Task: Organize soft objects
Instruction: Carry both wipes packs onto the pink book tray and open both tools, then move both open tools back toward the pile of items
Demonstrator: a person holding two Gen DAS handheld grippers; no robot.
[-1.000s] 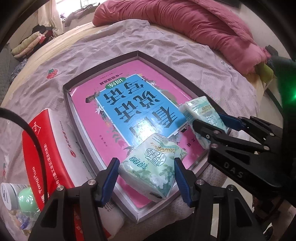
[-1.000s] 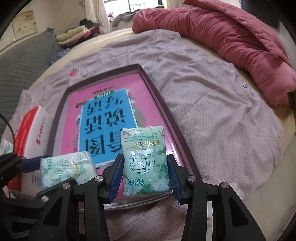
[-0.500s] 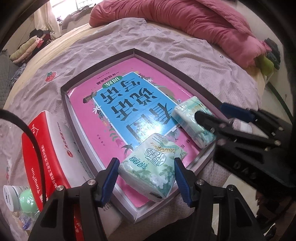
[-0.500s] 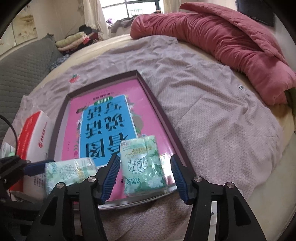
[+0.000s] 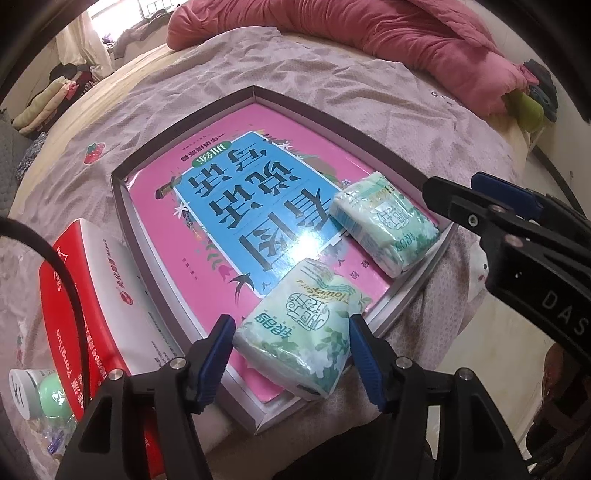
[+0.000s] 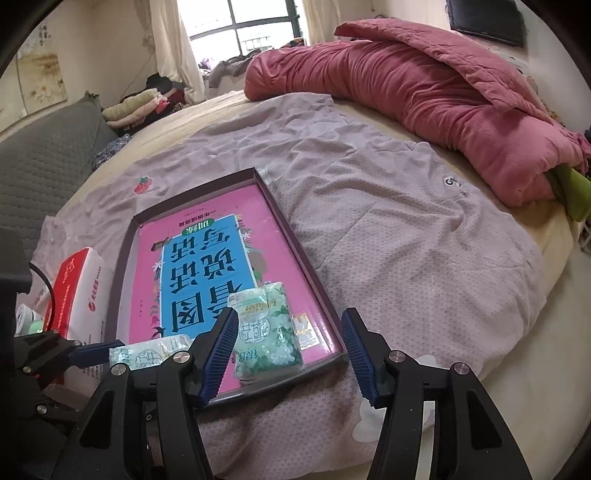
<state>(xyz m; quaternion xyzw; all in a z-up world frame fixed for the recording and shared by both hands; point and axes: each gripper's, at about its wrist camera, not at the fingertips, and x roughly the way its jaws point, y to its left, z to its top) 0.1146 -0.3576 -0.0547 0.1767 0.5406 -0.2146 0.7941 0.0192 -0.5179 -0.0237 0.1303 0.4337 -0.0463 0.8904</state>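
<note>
Left gripper (image 5: pixel 290 354) opening, fingers clear of 1 tissue pack (image 5: pixel 301 328); right gripper (image 6: pixel 288 345) open; only the right view shows a window (image 6: pixel 243 22) at 12 o'clock.

The left gripper (image 5: pixel 290 349) points steeply down, and its jaws are opening, with a tissue pack (image 5: pixel 301 328) between the blue pads, which stand just clear of its sides. The right gripper (image 6: pixel 288 350) tilts down less steeply, its jaws parted wide with a second tissue pack (image 6: pixel 267 338) lying beyond its left pad, untouched. In the left wrist view the right gripper's black fingers (image 5: pixel 480 218) reach in from the right edge.
</note>
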